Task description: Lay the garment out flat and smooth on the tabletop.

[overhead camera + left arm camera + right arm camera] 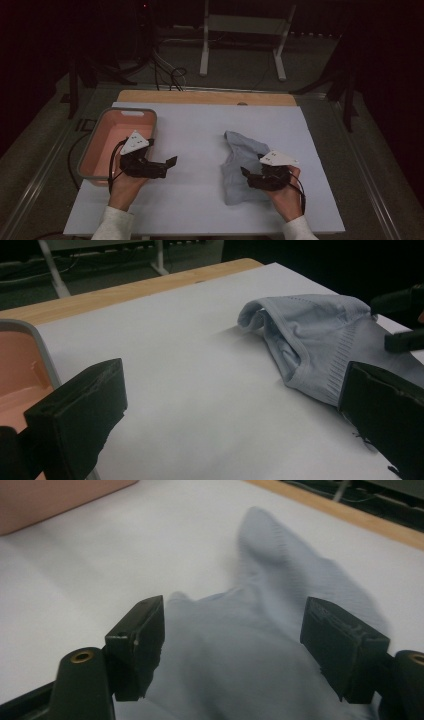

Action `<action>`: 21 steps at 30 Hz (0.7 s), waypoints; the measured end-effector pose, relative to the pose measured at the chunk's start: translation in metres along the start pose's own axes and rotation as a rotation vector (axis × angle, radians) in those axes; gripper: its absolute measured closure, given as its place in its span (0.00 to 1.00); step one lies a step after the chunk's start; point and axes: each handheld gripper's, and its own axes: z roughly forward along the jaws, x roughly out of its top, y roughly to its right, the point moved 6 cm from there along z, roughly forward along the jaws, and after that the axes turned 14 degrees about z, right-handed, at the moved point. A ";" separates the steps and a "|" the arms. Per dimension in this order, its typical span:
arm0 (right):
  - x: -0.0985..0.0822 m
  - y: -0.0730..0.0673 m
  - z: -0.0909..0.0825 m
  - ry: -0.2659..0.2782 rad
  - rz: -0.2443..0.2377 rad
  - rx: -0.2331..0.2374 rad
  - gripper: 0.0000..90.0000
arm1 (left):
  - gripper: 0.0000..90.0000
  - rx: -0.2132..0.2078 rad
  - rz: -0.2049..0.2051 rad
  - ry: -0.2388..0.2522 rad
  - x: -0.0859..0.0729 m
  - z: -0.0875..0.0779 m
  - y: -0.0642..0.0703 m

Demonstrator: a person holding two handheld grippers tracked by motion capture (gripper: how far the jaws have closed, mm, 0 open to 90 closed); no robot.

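Observation:
A pale blue garment (240,155) lies crumpled on the white tabletop (200,130), right of centre. My right gripper (247,177) sits at the garment's near right side, pointing left over it. In the right gripper view its jaws (232,625) stand open above the garment (280,580), with cloth below the gap and neither pad pressing on it. My left gripper (169,167) rests beside the pink basin (120,111), pointing right. Its jaws (235,390) are wide open over bare table, with the garment (310,335) farther off and the right gripper (405,325) behind it.
The grey-rimmed pink basin (30,335) stands at the table's left edge, its pink wall (50,500) at the top left of the right gripper view. A wooden strip (205,97) runs along the far edge. A metal stand (240,30) and cables (170,75) are on the floor beyond.

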 end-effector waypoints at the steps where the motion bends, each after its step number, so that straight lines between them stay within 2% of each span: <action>1: -0.001 -0.005 0.002 -0.008 -0.007 0.010 0.29 | 0.00 0.000 0.000 0.000 0.000 0.000 0.000; 11: -0.012 -0.032 0.011 -0.061 -0.060 0.076 0.29 | 0.00 0.001 0.003 0.004 0.001 -0.001 0.001; 13: -0.013 -0.034 0.012 -0.064 -0.067 0.078 0.29 | 0.00 -0.001 0.006 0.004 0.002 -0.001 0.002; 19: -0.026 -0.040 0.023 -0.135 -0.115 0.067 0.28 | 0.00 -0.001 0.004 0.005 0.002 -0.001 0.002; 21: -0.028 -0.041 0.026 -0.150 -0.107 0.068 0.28 | 0.00 -0.003 0.003 0.006 0.002 0.000 0.002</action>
